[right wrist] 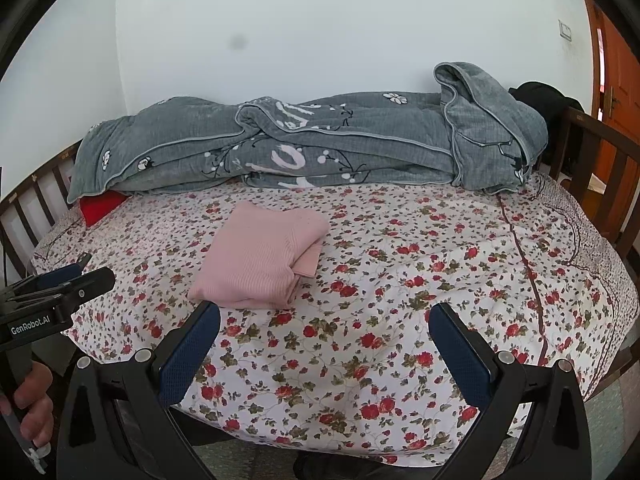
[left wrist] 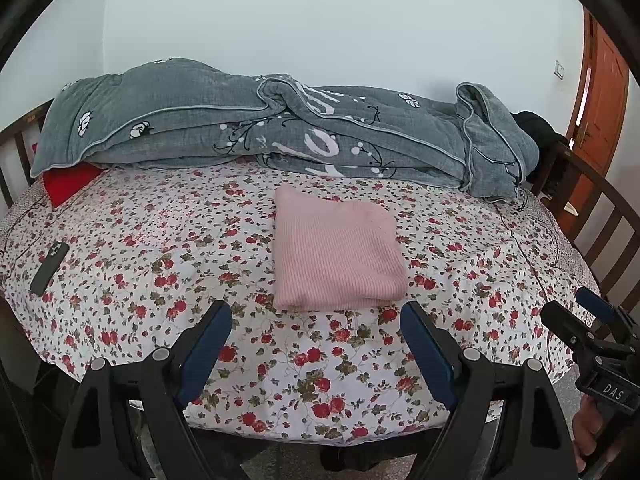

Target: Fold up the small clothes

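Garment: folded pink ribbed-knit garment (left wrist: 334,252) (right wrist: 260,258), a compact squarish stack lying flat on the bed, roughly mid-surface; layered fold edges show on its right side in the right wrist view
Landmark: bed with white sheet printed with red roses and green leaves (left wrist: 280,360) (right wrist: 380,320); all positions below refer to the pink garment
Left gripper: black two-finger gripper with blue padded fingers (left wrist: 316,316), held at the near edge of the bed, in front of the garment; jaws spread wide, nothing between them, fingertips (left wrist: 218,314) close to the garment's near edge, with no clear contact; seen from the side in the right wrist view (right wrist: 80,276), left of the garment
Right gripper: matching black gripper with blue pads (right wrist: 324,316), also in front of the garment and offset to its right; released, jaws apart, holding nothing; its left fingertip (right wrist: 210,314) sits just beside the garment's near corner; visible at the far right of the left wrist view (left wrist: 576,308)
Left hand: person's hand (right wrist: 34,404) gripping the left gripper's handle, low at the left border
Quilt: bunched grey quilt with white flower and lettering print (left wrist: 280,124) (right wrist: 304,144), behind the garment, along the wall
Red item: red cloth (left wrist: 66,182) (right wrist: 100,204), behind-left of the garment, partly under the quilt
Phone: dark smartphone (left wrist: 50,266), lying on the sheet well apart to the garment's left
Bed rail: dark wooden slatted rail (left wrist: 600,216) (right wrist: 600,152), right of the garment at the bed's edge
Door: orange-brown wooden door (left wrist: 604,92) (right wrist: 620,92), far right, beyond the rail
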A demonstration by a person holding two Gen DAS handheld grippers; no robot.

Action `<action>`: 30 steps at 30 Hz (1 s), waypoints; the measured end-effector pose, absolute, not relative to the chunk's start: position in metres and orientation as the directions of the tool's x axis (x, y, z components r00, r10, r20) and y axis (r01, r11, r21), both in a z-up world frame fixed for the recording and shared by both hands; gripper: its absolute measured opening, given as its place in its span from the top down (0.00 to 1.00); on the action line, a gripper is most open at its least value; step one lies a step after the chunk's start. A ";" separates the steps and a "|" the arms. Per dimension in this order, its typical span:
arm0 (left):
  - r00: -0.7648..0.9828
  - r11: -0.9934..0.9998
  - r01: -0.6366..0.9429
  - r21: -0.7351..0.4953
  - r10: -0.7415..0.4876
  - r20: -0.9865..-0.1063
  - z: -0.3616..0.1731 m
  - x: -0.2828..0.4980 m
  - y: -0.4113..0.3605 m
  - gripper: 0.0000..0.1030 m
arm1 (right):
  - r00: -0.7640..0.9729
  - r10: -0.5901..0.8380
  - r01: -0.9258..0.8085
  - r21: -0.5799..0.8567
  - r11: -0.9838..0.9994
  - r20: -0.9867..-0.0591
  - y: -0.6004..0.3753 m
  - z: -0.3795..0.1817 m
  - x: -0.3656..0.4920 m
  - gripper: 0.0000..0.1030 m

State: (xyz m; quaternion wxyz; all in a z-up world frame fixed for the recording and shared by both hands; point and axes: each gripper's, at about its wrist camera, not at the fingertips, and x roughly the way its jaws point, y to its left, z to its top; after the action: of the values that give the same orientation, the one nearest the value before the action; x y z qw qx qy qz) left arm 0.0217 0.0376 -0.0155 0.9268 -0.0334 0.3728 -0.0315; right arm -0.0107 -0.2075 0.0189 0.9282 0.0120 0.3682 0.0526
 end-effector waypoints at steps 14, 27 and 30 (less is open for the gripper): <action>0.721 0.996 0.032 -0.084 -0.081 -0.688 -0.015 0.021 0.037 0.17 | 0.723 0.112 -0.084 0.074 0.994 -0.682 -0.210 0.019 -0.010 0.01; 0.721 0.996 0.030 -0.084 -0.080 -0.688 -0.015 0.020 0.037 0.17 | 0.724 0.108 -0.075 0.078 0.994 -0.682 -0.209 0.019 -0.011 0.01; 0.721 0.996 0.031 -0.082 -0.080 -0.688 -0.015 0.021 0.037 0.17 | 0.723 0.107 -0.074 0.077 0.994 -0.683 -0.209 0.018 -0.011 0.01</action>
State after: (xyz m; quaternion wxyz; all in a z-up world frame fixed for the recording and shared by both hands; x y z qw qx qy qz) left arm 0.0207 0.0367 -0.0151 0.9272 -0.0324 0.3720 -0.0300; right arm -0.0106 -0.2085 0.0184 0.9279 0.0221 0.3690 0.0487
